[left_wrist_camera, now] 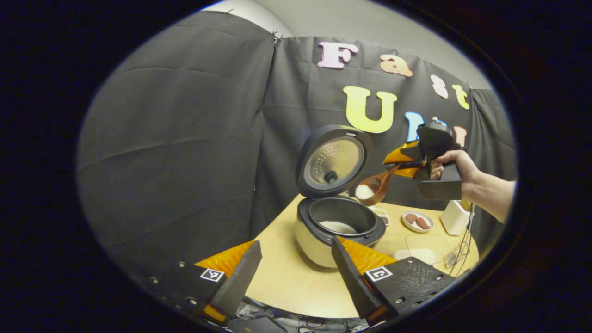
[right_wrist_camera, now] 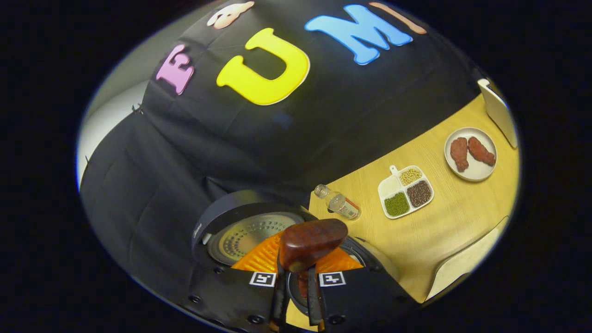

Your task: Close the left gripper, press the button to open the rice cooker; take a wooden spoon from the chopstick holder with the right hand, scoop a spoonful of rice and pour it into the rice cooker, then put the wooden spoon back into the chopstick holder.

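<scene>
Right hand-held gripper [right_wrist_camera: 296, 296] clamps wooden spoon [left_wrist_camera: 377, 185]; left hand-held gripper [left_wrist_camera: 296, 273] apart.

No legible text or labels.

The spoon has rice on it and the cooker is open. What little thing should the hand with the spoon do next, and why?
Probably tip the wooden spoon so the rice slides into the pot. The right gripper holds it, jaws shut on the handle, just above the far rim of the rice cooker. The lid stands open, and some rice already lies inside.
</scene>
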Demonstrator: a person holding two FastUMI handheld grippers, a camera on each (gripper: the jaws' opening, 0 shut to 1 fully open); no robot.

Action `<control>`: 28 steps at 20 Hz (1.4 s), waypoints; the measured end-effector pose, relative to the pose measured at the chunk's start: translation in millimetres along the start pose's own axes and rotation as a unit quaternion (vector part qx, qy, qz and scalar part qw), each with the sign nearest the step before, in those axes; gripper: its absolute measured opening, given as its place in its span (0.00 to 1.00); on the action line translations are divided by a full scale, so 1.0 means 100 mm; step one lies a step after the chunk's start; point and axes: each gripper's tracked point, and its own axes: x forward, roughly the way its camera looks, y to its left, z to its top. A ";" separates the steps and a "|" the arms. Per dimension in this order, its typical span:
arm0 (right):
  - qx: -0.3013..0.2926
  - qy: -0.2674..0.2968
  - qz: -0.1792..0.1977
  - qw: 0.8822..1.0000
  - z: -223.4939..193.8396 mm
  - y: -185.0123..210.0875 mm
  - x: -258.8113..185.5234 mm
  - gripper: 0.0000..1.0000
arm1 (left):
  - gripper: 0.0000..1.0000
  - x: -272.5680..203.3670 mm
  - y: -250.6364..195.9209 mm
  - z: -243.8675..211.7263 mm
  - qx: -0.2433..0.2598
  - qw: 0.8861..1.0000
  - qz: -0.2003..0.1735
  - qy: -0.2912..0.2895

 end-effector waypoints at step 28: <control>-0.516 0.006 0.023 0.856 -0.68 0.26 0.49 0.19 | 0.94 0.37 0.27 -0.03 0.000 1.000 0.017 0.010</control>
